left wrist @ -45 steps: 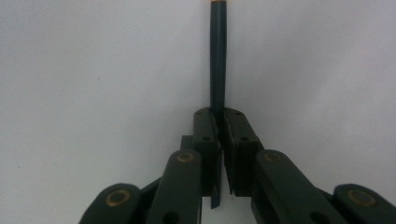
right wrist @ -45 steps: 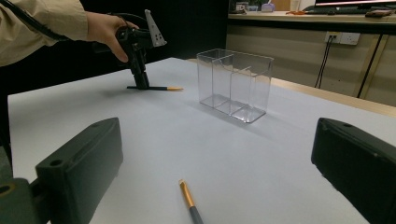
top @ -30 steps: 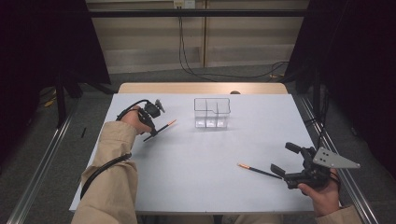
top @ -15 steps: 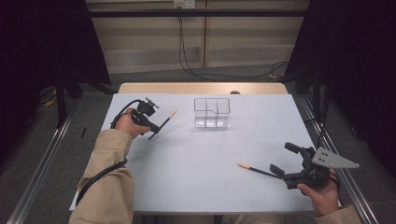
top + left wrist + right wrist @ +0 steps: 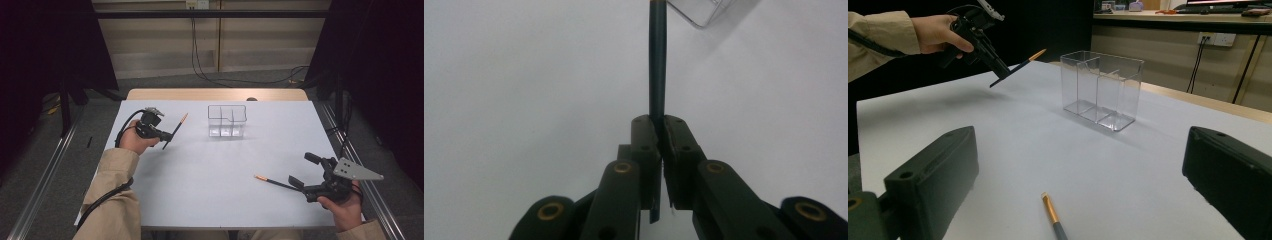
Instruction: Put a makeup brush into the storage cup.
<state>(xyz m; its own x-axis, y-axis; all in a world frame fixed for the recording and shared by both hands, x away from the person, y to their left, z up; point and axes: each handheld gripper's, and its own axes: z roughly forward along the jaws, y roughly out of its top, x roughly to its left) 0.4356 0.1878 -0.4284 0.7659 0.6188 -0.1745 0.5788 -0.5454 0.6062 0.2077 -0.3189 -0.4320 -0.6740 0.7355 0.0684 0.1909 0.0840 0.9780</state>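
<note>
Makeup brush [image 5: 174,131], clamped in the left claw [image 5: 162,134], has lifted toward the clear organizer [image 5: 227,120] at frame centre; right claw [image 5: 299,171] gapes empty.

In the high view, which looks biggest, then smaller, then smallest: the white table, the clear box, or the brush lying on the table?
1. White table, by far the biggest.
2. Clear box.
3. Brush lying on the table: about as long as the box is wide, but far thinner.
</note>
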